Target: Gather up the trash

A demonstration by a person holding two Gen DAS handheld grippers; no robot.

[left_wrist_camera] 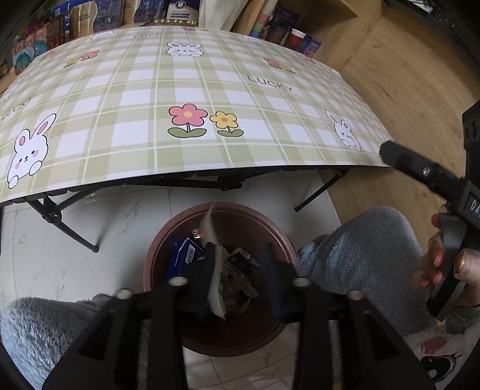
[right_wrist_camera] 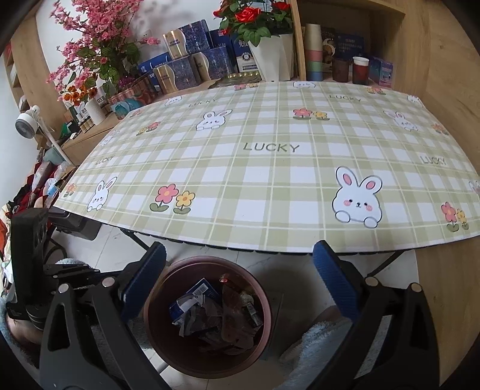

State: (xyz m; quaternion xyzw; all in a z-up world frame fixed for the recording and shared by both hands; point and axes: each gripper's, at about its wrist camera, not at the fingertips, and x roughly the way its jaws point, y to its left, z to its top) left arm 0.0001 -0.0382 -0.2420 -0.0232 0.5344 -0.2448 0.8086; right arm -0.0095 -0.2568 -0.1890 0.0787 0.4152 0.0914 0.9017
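The left tongs (left_wrist_camera: 240,264) point steeply down over a round, reddish-brown trash bin (left_wrist_camera: 156,264) that stands on the pale tiled floor (left_wrist_camera: 60,240) just in front of the near edge of the surface (left_wrist_camera: 210,90). Their jaws stand partly apart, and a thin whitish scrap of paper (left_wrist_camera: 214,270) hangs upright between them, lying against the left finger; whether the pads press on it cannot be told, since the right finger is blurred. Inside the bin lies trash: a blue box with a barcode (left_wrist_camera: 187,253), a dark wrapper (left_wrist_camera: 244,259) and crumpled pieces under the scrap. The right tongs (right_wrist_camera: 240,264) hover nearer the surface's edge, jaws wide apart with nothing between their blue-padded fingers (right_wrist_camera: 336,279), and the same bin (right_wrist_camera: 258,300) shows between and below them, with the blue box (right_wrist_camera: 204,289), grey crumpled paper (right_wrist_camera: 192,318) and brownish wrappers (right_wrist_camera: 234,312) in it. In the left wrist view a hand (left_wrist_camera: 444,255) grips the black handle of the right tool at the right edge. Grey fleece-clad knees (left_wrist_camera: 360,255) flank the bin on both sides. The surface is covered by a green plaid cloth printed with rabbits, flowers and the word LUCKY, and no loose item shows on it. Beyond its far edge stand boxes (right_wrist_camera: 192,63), a potted rose (right_wrist_camera: 255,24), pink blossoms (right_wrist_camera: 90,45) and stacked cups (right_wrist_camera: 313,51).
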